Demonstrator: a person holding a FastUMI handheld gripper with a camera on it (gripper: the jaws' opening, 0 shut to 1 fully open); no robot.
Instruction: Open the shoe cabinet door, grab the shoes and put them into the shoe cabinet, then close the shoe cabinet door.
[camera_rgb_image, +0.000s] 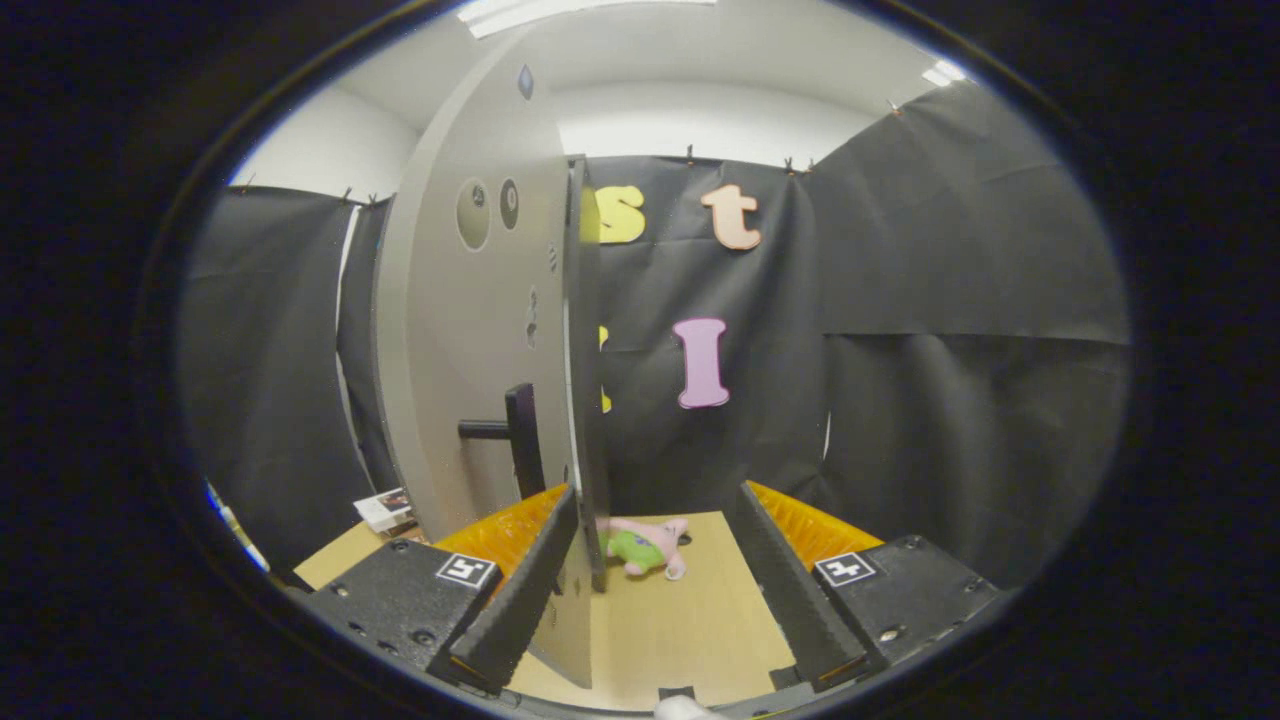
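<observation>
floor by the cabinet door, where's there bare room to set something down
Bare wooden floor lies between the open claw's fingers, bordered by the cabinet door edge on one side and the black cloth wall beyond. It is crowded just ahead, where a pink plush toy lies against the door's foot, and past the door, by a small box.

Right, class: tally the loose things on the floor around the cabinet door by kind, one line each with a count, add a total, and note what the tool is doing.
Plush toy, pink and green, beyond the door: 1
Small box or booklet, left of the door: 1
Total: 2
The tool is open, with the door's edge between its fingers.
</observation>
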